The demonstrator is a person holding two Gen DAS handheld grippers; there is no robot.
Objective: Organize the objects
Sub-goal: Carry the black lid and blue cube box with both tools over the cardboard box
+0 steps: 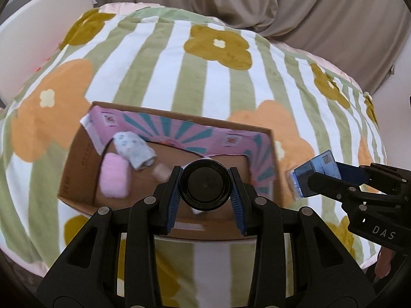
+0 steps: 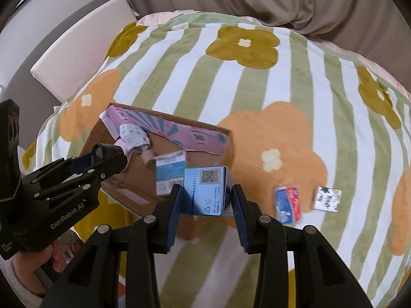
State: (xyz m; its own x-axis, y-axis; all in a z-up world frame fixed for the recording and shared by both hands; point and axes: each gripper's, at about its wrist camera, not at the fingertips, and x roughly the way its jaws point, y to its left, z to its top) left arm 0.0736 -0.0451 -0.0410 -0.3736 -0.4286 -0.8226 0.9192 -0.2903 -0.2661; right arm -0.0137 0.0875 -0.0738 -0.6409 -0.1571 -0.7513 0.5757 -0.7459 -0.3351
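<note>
Left gripper (image 1: 204,186) clamped on a black round jar (image 1: 204,184), above the cardboard box (image 1: 79,169). Right gripper (image 2: 205,197) clamped on a blue carton (image 2: 205,190), just right of that box. Beyond the left gripper, inside the box: pink pad (image 1: 114,178), rolled sock (image 1: 134,150). Right of the right gripper, on the flowered blanket (image 2: 257,89): red-blue packet (image 2: 287,205), white packet (image 2: 326,199).
</note>
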